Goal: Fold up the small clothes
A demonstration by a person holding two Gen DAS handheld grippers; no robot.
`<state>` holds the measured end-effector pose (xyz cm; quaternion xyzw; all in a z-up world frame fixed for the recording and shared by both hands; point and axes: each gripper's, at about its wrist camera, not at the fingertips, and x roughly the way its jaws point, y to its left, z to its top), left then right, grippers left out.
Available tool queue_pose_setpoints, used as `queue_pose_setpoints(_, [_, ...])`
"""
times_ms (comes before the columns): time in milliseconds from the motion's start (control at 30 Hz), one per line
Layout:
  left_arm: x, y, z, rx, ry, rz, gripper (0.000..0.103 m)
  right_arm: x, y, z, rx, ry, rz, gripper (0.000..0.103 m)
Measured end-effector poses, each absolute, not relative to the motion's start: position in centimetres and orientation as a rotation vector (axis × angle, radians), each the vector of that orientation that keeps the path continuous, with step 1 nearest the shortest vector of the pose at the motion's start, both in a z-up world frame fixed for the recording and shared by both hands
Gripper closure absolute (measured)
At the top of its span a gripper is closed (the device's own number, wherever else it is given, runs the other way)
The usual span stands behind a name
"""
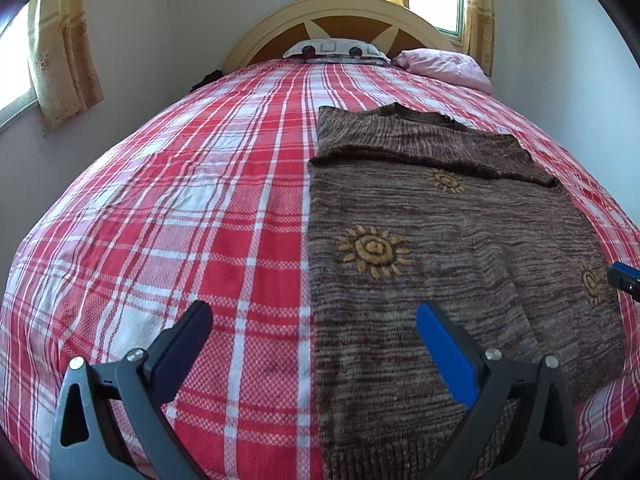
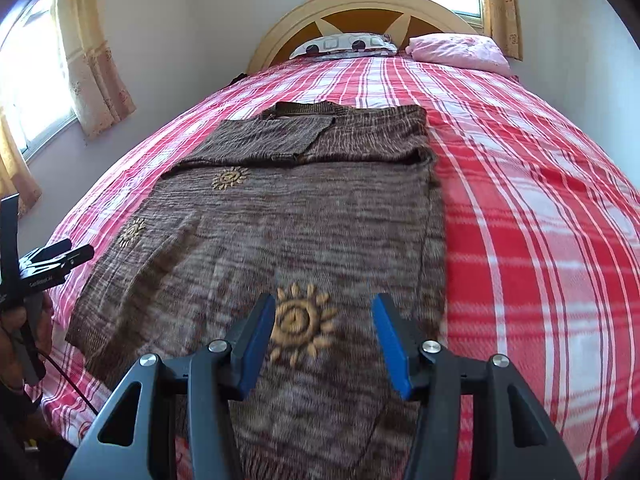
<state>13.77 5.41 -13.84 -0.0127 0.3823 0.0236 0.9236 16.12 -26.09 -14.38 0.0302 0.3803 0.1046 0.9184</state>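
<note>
A brown knit sweater (image 1: 460, 248) with yellow sun motifs lies flat on the bed, its sleeves folded across the top part. It also shows in the right wrist view (image 2: 304, 216). My left gripper (image 1: 314, 312) is open and empty, hovering over the sweater's left edge near the hem. My right gripper (image 2: 324, 308) is open and empty above the sweater's lower part, over a sun motif (image 2: 302, 326). The right gripper's tip shows at the right edge of the left wrist view (image 1: 624, 276). The left gripper shows at the left of the right wrist view (image 2: 52, 260).
The bed has a red and white plaid cover (image 1: 180, 220). A patterned pillow (image 1: 336, 50) and a pink pillow (image 1: 444, 66) lie by the headboard (image 1: 340, 12). Curtained windows are on the left wall and behind the headboard.
</note>
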Motion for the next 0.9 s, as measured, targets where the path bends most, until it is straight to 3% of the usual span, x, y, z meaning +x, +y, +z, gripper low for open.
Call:
queue_pose_setpoints(433, [8.0, 6.7, -15.8, -0.030, 0.823, 0.009, 0.001, 12.1, -28.0, -15.6, 0.107, 0.823, 0.180, 0.051])
queue_pose_setpoints(567, [6.8, 7.3, -17.3, -0.097, 0.859, -0.030, 0.014, 10.9, -28.7, -16.4, 0.117, 0.847, 0.169, 0.050])
queue_pose_setpoints(633, [6.6, 7.1, -17.4, -0.110, 0.851, -0.034, 0.016, 10.4, -28.9, -16.8, 0.126, 0.860, 0.170, 0.050])
queue_pose_setpoints(700, [6.5, 6.5, -17.2, -0.103, 0.840, -0.055, 0.029, 9.8, -29.1, -17.1, 0.133, 0.867, 0.171, 0.050])
queue_pose_setpoints(767, [6.3, 6.2, -17.0, -0.118, 0.840, -0.078, 0.035, 9.2, -29.2, -17.2, 0.138, 0.871, 0.173, 0.050])
queue_pose_setpoints(900, [6.0, 5.5, -17.1, -0.138, 0.846, -0.113, 0.039, 8.1, -29.7, -17.4, 0.168, 0.880, 0.189, 0.051])
